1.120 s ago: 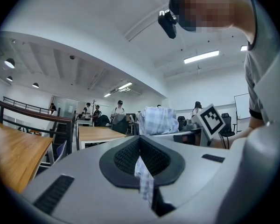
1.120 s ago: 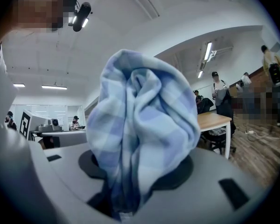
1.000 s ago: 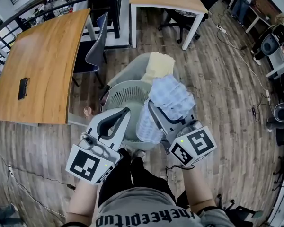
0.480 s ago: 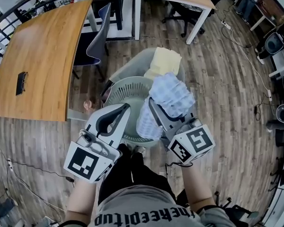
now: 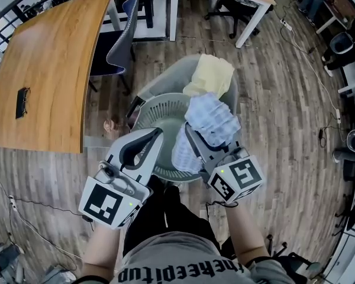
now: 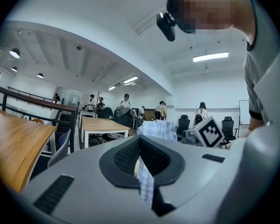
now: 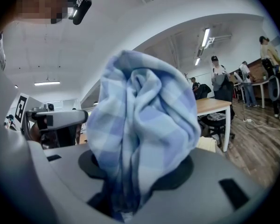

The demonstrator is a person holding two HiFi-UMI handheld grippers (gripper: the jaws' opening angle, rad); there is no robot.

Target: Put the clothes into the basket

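Head view — checked cloth (image 5: 210,120) hangs lengthwise over basket (image 5: 149,116) — clamped by left hand-held gripper (image 5: 158,135), right hand-held gripper (image 5: 192,134).

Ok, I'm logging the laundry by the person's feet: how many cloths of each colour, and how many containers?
Blue checked cloth: 1
Yellow cloth: 1
Slatted basket: 1
Grey tub: 1
Total: 4

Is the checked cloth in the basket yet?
Not in: the checked cloth is bunched in the right claw, above the basket.
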